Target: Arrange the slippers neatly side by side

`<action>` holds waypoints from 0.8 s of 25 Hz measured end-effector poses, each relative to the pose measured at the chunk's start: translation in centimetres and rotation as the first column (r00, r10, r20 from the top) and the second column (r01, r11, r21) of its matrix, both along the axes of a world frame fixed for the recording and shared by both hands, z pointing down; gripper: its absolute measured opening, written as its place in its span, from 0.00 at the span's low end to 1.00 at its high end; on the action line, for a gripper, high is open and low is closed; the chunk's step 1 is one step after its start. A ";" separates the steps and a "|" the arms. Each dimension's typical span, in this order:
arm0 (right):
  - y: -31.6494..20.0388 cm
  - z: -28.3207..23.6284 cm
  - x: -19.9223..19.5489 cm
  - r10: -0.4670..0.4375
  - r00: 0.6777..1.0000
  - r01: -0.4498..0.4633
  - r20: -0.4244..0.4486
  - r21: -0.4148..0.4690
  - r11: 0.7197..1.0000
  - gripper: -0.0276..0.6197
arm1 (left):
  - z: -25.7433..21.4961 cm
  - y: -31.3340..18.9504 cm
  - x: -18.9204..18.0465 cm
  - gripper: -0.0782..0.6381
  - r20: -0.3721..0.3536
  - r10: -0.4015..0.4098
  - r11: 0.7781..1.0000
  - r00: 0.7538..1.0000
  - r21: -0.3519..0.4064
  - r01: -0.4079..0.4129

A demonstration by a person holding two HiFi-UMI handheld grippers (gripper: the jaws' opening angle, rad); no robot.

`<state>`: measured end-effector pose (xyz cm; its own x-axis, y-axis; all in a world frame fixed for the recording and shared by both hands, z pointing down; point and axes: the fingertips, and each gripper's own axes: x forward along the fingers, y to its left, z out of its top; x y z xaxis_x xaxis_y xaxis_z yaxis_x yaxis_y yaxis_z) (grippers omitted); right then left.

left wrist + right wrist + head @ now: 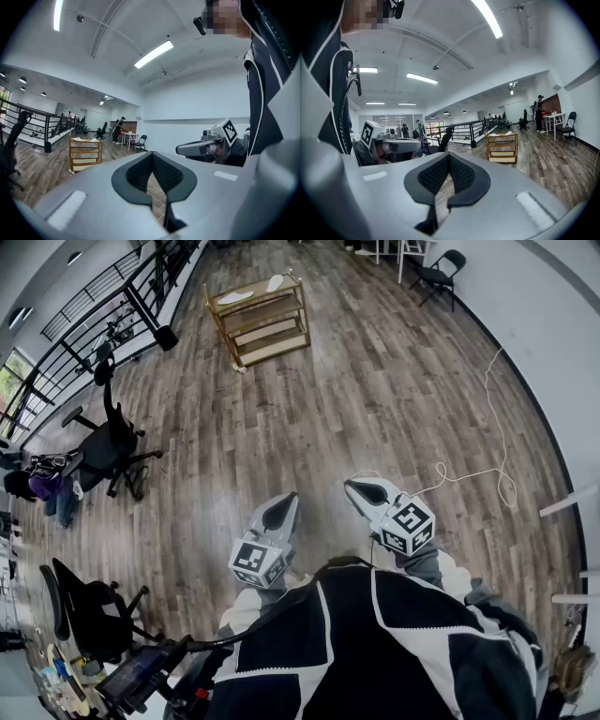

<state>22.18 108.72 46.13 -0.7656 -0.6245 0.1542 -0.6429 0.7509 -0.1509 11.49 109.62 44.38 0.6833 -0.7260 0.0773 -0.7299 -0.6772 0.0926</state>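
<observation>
Two white slippers [234, 298] [276, 282] lie apart on the top shelf of a wooden rack [261, 329], far ahead across the wood floor. In the right gripper view the rack [502, 146] stands at mid distance, with the white slippers [506, 134] on its top. The left gripper view shows the same rack [85, 152] at the left. My left gripper [287, 502] and right gripper [356, 487] are held close to my chest, side by side, far from the rack. Both are shut with nothing between the pads. Each gripper view shows its own jaws meeting: left gripper [152, 176], right gripper [449, 176].
Two black office chairs [108, 442] [84, 610] stand at the left, with a seated person [47, 488] beside them. A black railing [103, 324] runs along the far left. A white cable [497, 465] lies on the floor at the right. A folding chair [439, 277] stands far off.
</observation>
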 end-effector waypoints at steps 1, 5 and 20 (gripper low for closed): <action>0.0 -0.1 -0.1 -0.001 1.000 0.001 0.001 0.000 1.000 0.05 | -0.3 0.0 -0.1 0.13 -0.003 -0.006 1.000 1.000 -0.002 0.006; 0.2 -0.2 -0.1 -0.001 1.000 0.001 0.001 -0.004 1.000 0.05 | -0.3 0.5 -0.3 0.13 -0.005 -0.008 1.000 1.000 -0.011 0.008; -0.3 -0.5 -0.8 -0.001 0.998 0.002 0.056 -0.013 1.000 0.05 | -0.6 0.2 -1.0 0.13 -0.026 -0.021 0.999 0.999 -0.027 0.020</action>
<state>21.43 108.41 45.63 -0.7744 -0.6214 0.1191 -0.6319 0.7496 -0.1970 10.46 109.81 43.74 0.6703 -0.7379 0.0788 -0.7408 -0.6591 0.1295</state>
